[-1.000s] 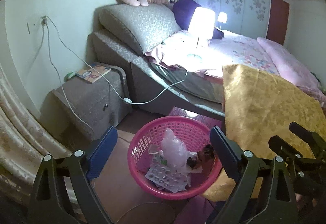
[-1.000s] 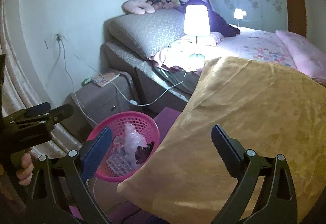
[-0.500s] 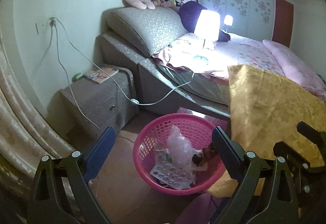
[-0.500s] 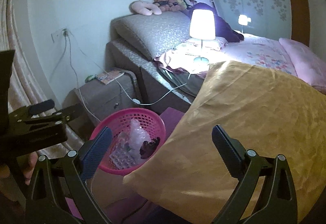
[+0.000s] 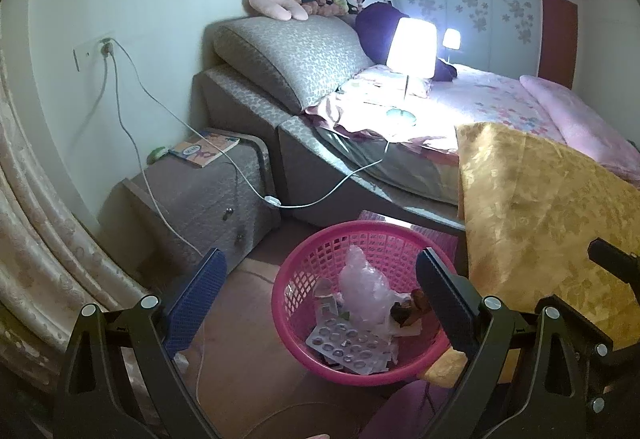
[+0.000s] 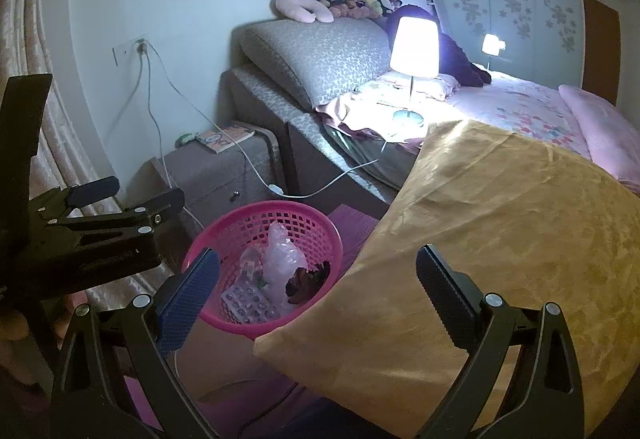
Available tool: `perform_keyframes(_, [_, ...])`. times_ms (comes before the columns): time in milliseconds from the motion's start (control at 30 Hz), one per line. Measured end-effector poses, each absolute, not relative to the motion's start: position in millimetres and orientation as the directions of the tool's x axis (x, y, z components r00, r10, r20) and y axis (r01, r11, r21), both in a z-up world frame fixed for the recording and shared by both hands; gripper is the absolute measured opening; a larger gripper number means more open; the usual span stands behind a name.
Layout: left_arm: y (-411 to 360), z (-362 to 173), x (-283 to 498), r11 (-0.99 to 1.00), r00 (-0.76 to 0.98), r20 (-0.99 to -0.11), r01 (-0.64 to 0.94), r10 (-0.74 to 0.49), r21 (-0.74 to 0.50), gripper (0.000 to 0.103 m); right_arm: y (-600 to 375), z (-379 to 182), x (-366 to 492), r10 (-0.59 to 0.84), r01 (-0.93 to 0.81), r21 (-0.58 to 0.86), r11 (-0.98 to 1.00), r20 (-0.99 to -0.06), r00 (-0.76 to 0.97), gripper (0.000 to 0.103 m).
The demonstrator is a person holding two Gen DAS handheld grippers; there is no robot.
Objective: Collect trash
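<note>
Pulling back from the pink basket (image 5: 362,375), both cameras are showing more of the room than a second ago. Left gripper (image 5: 316,301) and right gripper (image 6: 316,297) fingers are spread, empty. Blister packs (image 5: 352,343) and plastic wrap are lying inside; collection is looking finished.

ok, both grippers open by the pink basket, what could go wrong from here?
1. White lamp cable hangs slack just behind the pink plastic mesh basket; a reaching gripper could snag it.
2. Gold patterned cloth overlaps the basket's rim and may get dragged along.
</note>
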State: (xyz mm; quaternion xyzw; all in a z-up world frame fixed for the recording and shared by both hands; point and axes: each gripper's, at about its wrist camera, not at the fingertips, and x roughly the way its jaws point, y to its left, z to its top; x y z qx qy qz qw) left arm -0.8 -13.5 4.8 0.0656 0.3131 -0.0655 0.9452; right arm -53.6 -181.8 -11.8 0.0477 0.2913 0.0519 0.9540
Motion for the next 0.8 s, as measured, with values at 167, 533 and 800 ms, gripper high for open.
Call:
perform_keyframes(167, [-13.8,3.1,-1.0,0.982,0.795,-0.601,0.169,-0.083,0.088,0.092,-182.1,-11.9,-53.5,0.128,-0.073,0.122,0.99,-0.551,0.824,0.095])
perform_keyframes(533, [-16.9,-0.1,-2.7,0.981,0.791,-0.606,0.175,-0.086,0.089,0.092,-182.1,-12.0,-53.5,0.129,-0.073,0.122,0.99,-0.553,0.823,0.095])
perform_keyframes(800, [-18.3,-0.5,-2.5,0.98,0.79,-0.607,0.175,-0.085,0.091,0.092,-181.8,-12.1,-53.1,0.13,-0.074,0.123,0.99,-0.553,0.823,0.096])
